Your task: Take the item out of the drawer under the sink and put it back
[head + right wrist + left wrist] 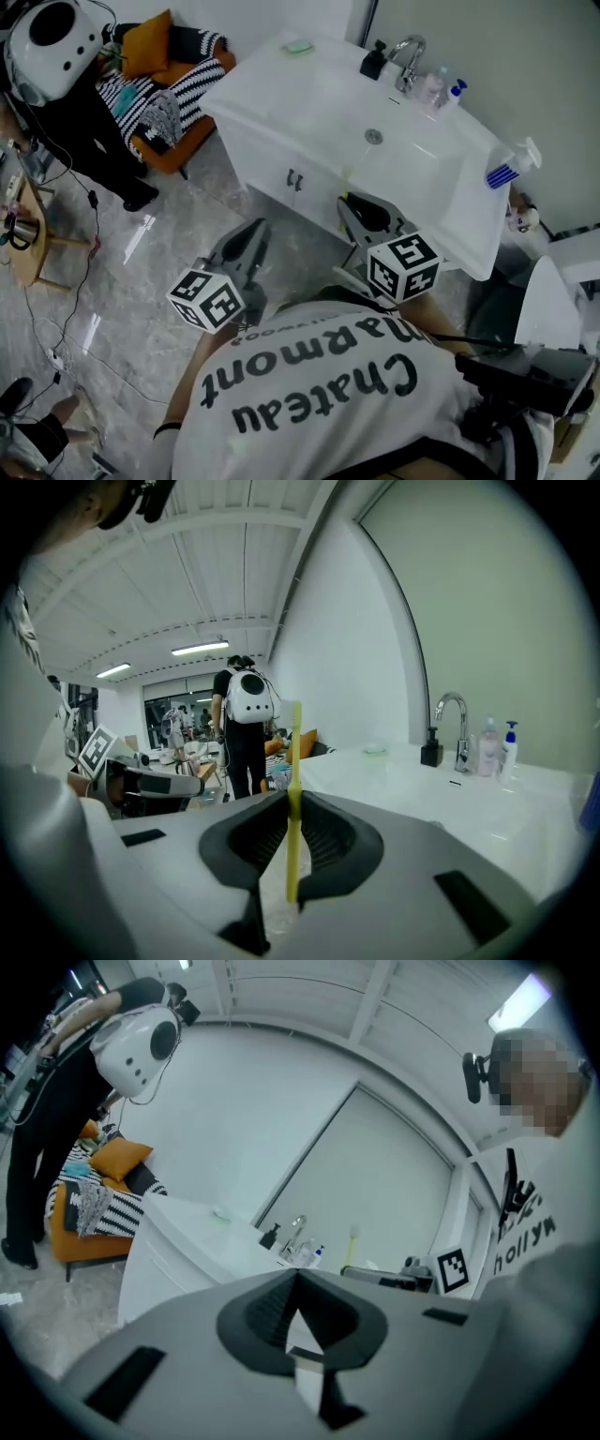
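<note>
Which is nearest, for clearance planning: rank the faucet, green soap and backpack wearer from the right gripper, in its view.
1. Faucet, right, at the sink.
2. Green soap, farther along the counter.
3. Backpack wearer, left, beyond the counter.

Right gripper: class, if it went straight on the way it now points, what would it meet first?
Most likely the white washbasin counter, around its front edge: in the head view the right gripper, shut on a thin yellow stick, points right at it. Exact depth is unclear.

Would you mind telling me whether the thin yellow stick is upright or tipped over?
Upright: the thin yellow stick stands vertically, clamped between the jaws of the right gripper.
</note>
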